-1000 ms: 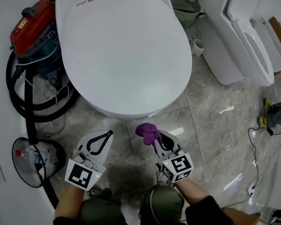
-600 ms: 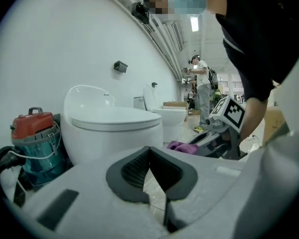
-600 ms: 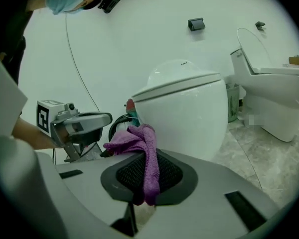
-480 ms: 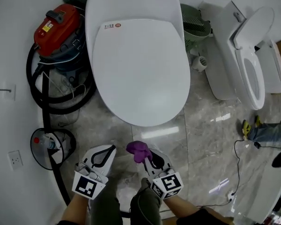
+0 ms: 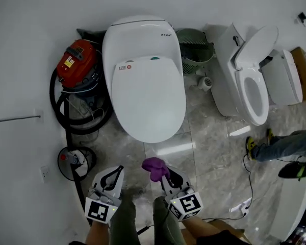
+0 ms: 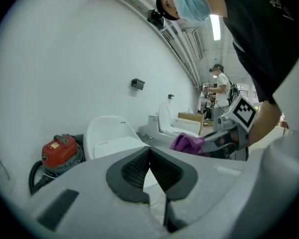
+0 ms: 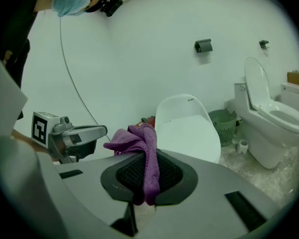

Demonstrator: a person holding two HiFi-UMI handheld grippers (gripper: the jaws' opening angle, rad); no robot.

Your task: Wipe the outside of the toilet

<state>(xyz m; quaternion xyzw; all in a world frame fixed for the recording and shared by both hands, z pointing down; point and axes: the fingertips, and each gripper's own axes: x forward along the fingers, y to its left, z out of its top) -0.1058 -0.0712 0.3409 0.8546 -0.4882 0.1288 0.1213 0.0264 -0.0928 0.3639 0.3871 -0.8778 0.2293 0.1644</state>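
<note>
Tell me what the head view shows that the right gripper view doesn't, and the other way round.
Head view only: the black vacuum hose on the floor and a person's legs at the right edge. Right gripper view only: two wall fittings and the pads of the right hand-held gripper closed on the purple cloth. Both: the closed toilet, the open toilet, the green basket, the cloth.

A plain white wall (image 5: pixel 41 24) meets a glossy grey marble-tiled floor (image 5: pixel 214 142) that reflects the light. Against the wall stand a red vacuum cleaner (image 5: pixel 76 63) with coiled black hose (image 5: pixel 58 106) and a green basket (image 5: pixel 196 45).
</note>
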